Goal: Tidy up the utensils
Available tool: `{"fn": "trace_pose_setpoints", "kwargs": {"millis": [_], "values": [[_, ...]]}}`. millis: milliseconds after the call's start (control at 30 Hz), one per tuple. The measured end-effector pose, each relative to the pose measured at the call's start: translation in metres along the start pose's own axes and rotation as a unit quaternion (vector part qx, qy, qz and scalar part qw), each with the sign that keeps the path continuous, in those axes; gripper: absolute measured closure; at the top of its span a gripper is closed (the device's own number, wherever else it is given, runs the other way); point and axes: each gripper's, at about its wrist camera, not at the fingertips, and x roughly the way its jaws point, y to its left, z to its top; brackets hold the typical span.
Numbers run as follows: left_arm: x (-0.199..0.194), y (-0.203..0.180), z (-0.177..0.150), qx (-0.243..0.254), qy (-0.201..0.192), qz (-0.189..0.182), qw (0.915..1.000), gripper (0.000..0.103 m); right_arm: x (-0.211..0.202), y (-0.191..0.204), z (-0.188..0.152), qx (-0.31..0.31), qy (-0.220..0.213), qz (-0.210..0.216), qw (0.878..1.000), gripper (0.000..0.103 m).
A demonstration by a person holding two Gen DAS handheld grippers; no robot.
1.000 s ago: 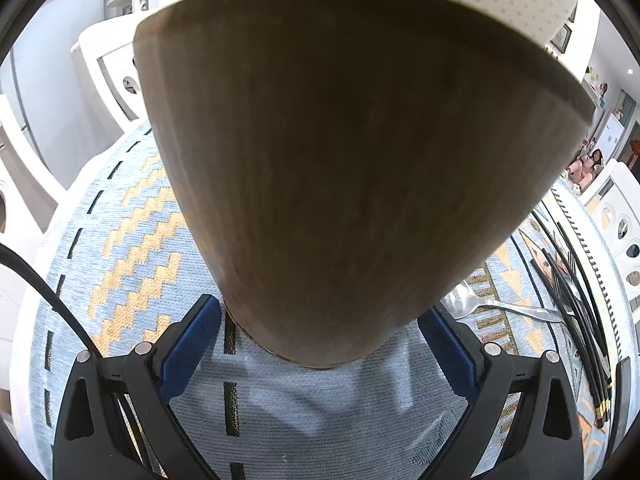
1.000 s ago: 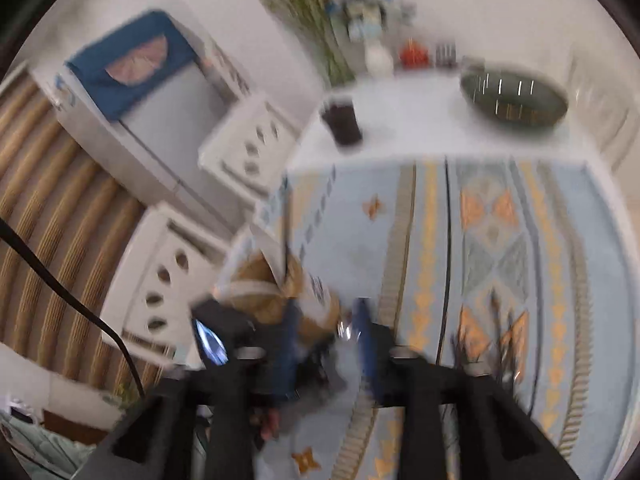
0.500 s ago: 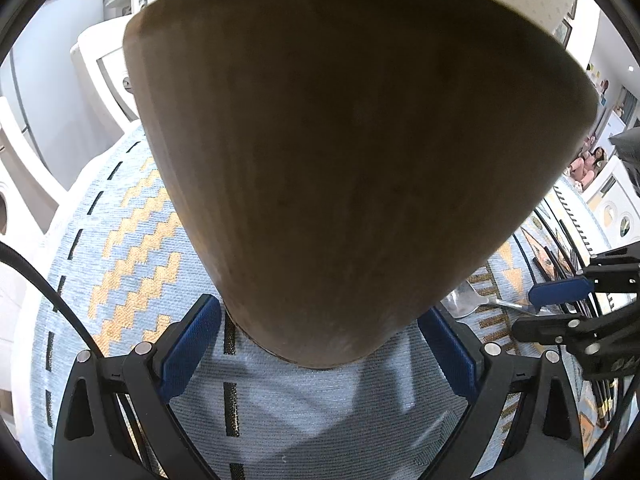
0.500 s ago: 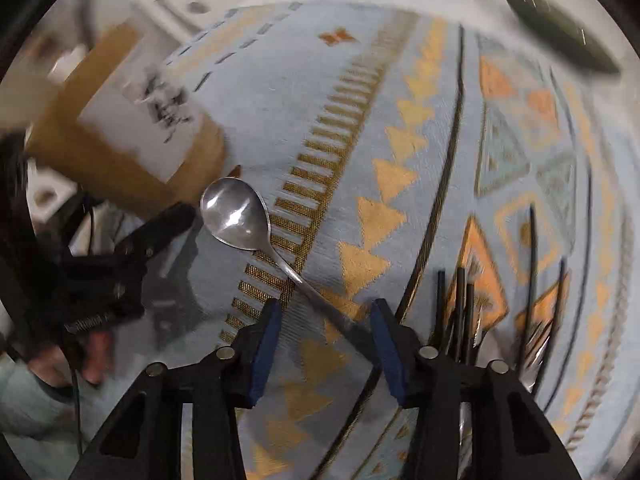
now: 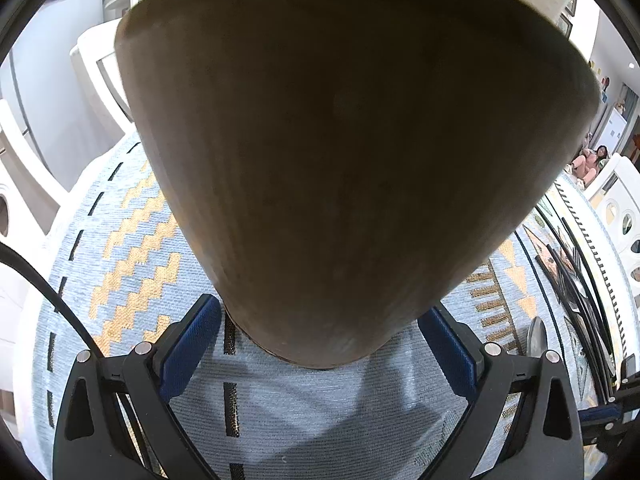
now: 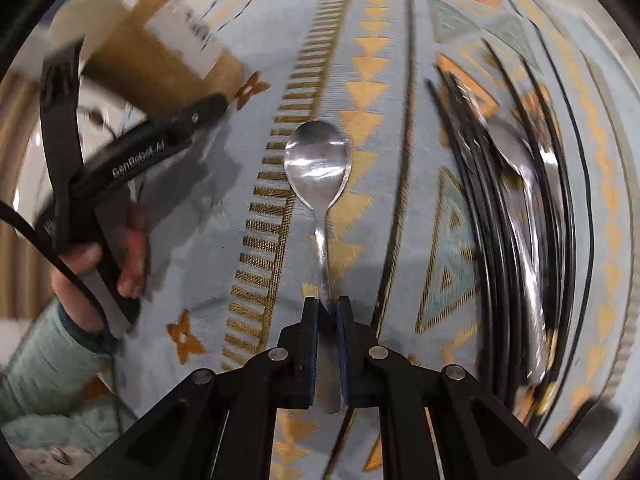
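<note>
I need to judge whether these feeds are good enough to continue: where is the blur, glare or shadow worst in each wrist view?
Left wrist view: sharp, but the brown cup fills it, dark and shaded. Right wrist view: the spoon is fairly sharp with glare on its bowl; the black chopsticks at right and the left gripper are motion-smeared, and fisheye bends the tablecloth stripes.

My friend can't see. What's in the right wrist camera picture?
The right gripper has just closed its fingers on a silver spoon's handle, over a blue and orange patterned tablecloth. At left, a hand holds the other gripper against a brown cup.
</note>
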Motion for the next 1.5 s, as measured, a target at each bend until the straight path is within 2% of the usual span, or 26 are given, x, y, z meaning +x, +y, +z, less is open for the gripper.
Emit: {"fn": "trace_pose_setpoints", "kwargs": {"millis": [133, 200, 267, 300, 433, 500, 567, 633, 733, 833, 933, 1033, 1200, 1500], "values": [[0.001, -0.001, -0.001, 0.001, 0.001, 0.000, 1.0000, 0.005, -0.005, -0.019, 0.016, 0.058, 0.008, 0.033, 0.998, 0.095], [0.001, -0.002, -0.001, 0.002, 0.001, 0.001, 1.0000, 0.005, -0.008, -0.016, 0.028, 0.050, -0.003, 0.023, 0.998, 0.093], [0.001, -0.003, -0.001, 0.002, 0.001, 0.001, 1.0000, 0.005, -0.004, -0.008, 0.032, 0.033, -0.001, -0.005, 0.999, 0.086], [0.001, -0.002, -0.001, 0.002, 0.001, 0.001, 1.0000, 0.005, 0.003, -0.003, 0.034, 0.021, 0.008, -0.028, 0.999, 0.086], [0.001, -0.003, -0.001, 0.002, 0.001, 0.001, 1.0000, 0.004, 0.009, 0.022, 0.035, -0.025, -0.021, -0.108, 0.994, 0.086], [0.002, -0.003, -0.001, 0.003, 0.002, 0.001, 1.0000, 0.004, 0.010, 0.029, 0.034, -0.028, -0.028, -0.136, 0.990, 0.088], [0.002, -0.003, -0.001, 0.005, 0.003, 0.003, 1.0000, 0.004, 0.010, 0.034, 0.030, -0.029, -0.039, -0.149, 0.988, 0.098], [0.003, -0.005, -0.001, 0.007, 0.004, 0.004, 1.0000, 0.004, 0.011, 0.048, 0.024, -0.011, -0.052, -0.143, 0.988, 0.099], [0.005, -0.005, -0.001, 0.008, 0.005, 0.005, 0.9999, 0.004, 0.003, 0.045, 0.021, 0.017, -0.076, -0.107, 0.991, 0.099], [0.008, -0.006, -0.001, 0.010, 0.006, 0.006, 0.9999, 0.004, -0.033, 0.024, 0.010, 0.032, -0.126, -0.022, 0.991, 0.099], [0.009, -0.007, -0.002, 0.011, 0.006, 0.006, 0.9999, 0.004, -0.056, 0.013, -0.003, 0.049, -0.146, 0.030, 0.988, 0.099], [0.009, -0.007, -0.002, 0.011, 0.006, 0.006, 0.9999, 0.004, -0.075, 0.006, -0.010, 0.063, -0.159, 0.061, 0.983, 0.099], [0.009, -0.007, -0.002, 0.011, 0.006, 0.006, 0.9999, 0.004, -0.098, 0.044, -0.022, 0.052, -0.183, 0.074, 0.979, 0.099], [0.010, -0.008, -0.004, 0.009, 0.005, 0.004, 0.9999, 0.004, -0.147, 0.062, 0.014, 0.009, -0.253, 0.068, 0.965, 0.099]]}}
